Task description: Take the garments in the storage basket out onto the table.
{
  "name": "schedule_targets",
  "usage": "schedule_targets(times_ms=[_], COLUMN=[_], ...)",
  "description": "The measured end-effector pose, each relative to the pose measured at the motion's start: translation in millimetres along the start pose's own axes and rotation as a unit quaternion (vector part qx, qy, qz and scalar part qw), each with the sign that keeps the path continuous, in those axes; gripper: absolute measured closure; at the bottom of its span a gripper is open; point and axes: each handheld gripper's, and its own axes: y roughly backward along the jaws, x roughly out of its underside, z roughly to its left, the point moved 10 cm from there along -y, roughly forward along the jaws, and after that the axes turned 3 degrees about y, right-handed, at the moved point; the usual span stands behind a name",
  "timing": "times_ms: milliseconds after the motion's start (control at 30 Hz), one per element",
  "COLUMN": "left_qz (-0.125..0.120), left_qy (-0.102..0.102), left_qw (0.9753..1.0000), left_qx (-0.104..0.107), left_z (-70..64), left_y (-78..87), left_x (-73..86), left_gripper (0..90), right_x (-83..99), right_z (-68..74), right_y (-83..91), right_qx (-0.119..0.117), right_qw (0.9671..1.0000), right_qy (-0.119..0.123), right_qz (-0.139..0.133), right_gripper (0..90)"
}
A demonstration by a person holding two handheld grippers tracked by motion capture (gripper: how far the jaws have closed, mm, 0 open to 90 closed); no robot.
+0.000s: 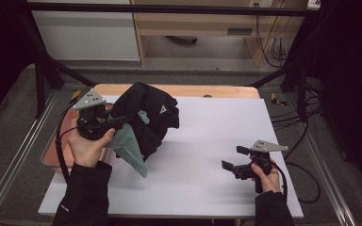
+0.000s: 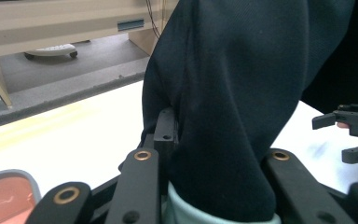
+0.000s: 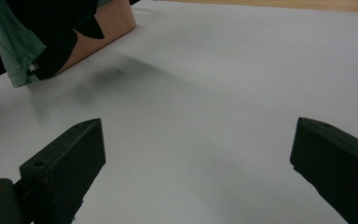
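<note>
Both forearms in black sleeves enter from the near edge. At near right, the right gripper (image 1: pixel 232 158) hovers released, jaws wide apart over the white sheet-covered table (image 1: pixel 207 141). At far left, the left gripper (image 1: pixel 122 120) is clenched on a bunched black garment with pale green lining (image 1: pixel 146 117), held up above the table; a small white triangle logo marks it, no readable writing. An orange tray (image 1: pixel 52 155) sits at the left edge; a wooden cabinet (image 1: pixel 193 23) stands beyond.
</note>
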Motion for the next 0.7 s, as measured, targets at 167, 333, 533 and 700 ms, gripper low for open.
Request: schedule_targets(times_ms=[167, 333, 533, 700], left_qz=[0.006, 0.009, 0.018, 0.028], left_qy=[-0.003, -0.003, -0.006, -0.008], left_qw=[1.0, 0.9998, 0.9997, 0.9994], left_qx=[0.004, 0.014, 0.016, 0.02], left_z=[-7.1, -16.6, -26.2, -35.8], left_y=[-8.6, -18.5, -32.4, -50.1], left_x=[6.8, 14.5, 21.1, 31.2], left_gripper=[68.3, 68.3, 68.2, 68.0], right_x=[-0.2, 0.1, 0.1, 0.6], right_z=[0.4, -0.3, 0.1, 0.0], right_y=[0.1, 0.3, 0.1, 0.0], right_qx=[0.0, 0.0, 0.0, -0.001], right_qw=[1.0, 1.0, 1.0, 1.0], right_qy=[0.0, 0.0, 0.001, 0.0], right_qz=[-0.001, 0.0, 0.0, 0.001], right_gripper=[3.6, 3.6, 3.6, 3.6])
